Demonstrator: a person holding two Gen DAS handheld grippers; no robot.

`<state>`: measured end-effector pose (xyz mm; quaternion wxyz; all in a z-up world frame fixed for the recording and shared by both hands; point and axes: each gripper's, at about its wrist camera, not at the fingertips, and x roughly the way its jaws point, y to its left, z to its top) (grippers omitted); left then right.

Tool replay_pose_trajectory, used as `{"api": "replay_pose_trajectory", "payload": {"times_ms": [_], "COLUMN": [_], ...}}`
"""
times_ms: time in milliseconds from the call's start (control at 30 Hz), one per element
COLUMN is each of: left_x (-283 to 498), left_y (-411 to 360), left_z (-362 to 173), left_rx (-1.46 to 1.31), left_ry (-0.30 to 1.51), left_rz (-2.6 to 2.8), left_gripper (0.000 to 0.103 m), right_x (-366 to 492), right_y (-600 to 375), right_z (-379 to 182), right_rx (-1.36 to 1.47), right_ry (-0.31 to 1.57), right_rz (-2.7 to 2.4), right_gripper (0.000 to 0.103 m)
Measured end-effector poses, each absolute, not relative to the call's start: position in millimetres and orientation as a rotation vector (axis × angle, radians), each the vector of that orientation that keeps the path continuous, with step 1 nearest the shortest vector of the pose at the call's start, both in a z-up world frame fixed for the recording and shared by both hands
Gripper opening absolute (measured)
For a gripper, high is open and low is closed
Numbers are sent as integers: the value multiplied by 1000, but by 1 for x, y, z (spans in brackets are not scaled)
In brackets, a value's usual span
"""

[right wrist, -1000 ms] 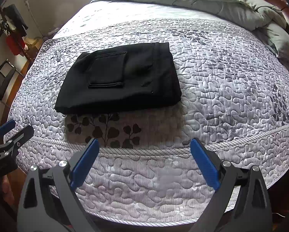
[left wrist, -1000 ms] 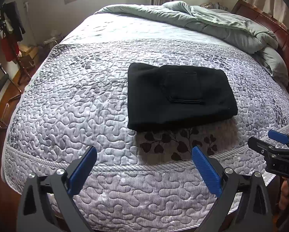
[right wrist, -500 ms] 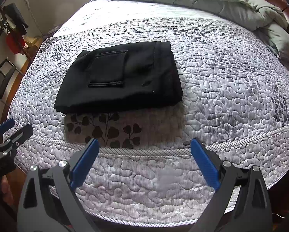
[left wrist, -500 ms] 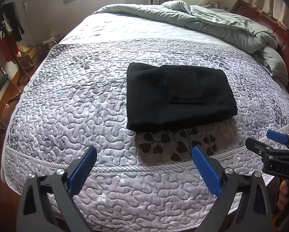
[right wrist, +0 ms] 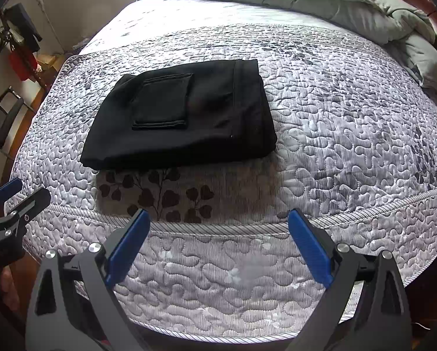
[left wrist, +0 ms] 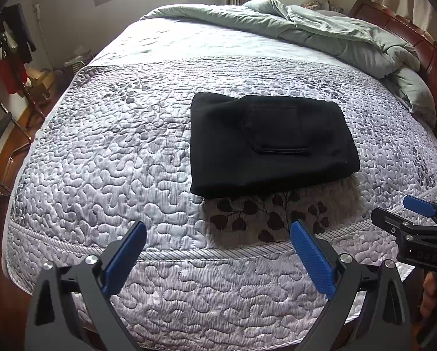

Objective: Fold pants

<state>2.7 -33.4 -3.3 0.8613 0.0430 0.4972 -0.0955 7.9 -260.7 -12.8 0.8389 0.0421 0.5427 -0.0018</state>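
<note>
Black pants lie folded into a compact rectangle on the quilted grey bedspread, back pocket facing up; they also show in the right wrist view. My left gripper is open and empty, held over the bed's near edge, short of the pants. My right gripper is open and empty at the same edge. Each gripper shows at the side of the other's view: the right one, the left one.
A bunched green duvet lies at the head of the bed by the wooden headboard. A black chair and a clothes rack stand on the wood floor at the left.
Both grippers have stayed open and nearly still, with only a slight drift. The folded pants have not moved.
</note>
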Motion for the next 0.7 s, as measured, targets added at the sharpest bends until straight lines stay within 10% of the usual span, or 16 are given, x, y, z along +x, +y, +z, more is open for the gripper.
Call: {"api": "replay_pose_trajectory", "payload": {"times_ms": [700], "left_x": [-4], "left_y": [-37], "left_z": [8], "left_rx": [102], "left_ry": [1008], "left_rz": [-206], "left_gripper": [99], "right_x": [6], "right_y": [-265], "right_z": [-19], "right_rx": [88], "right_ry": [1160], "right_rz": [-14], "right_gripper": [95]}}
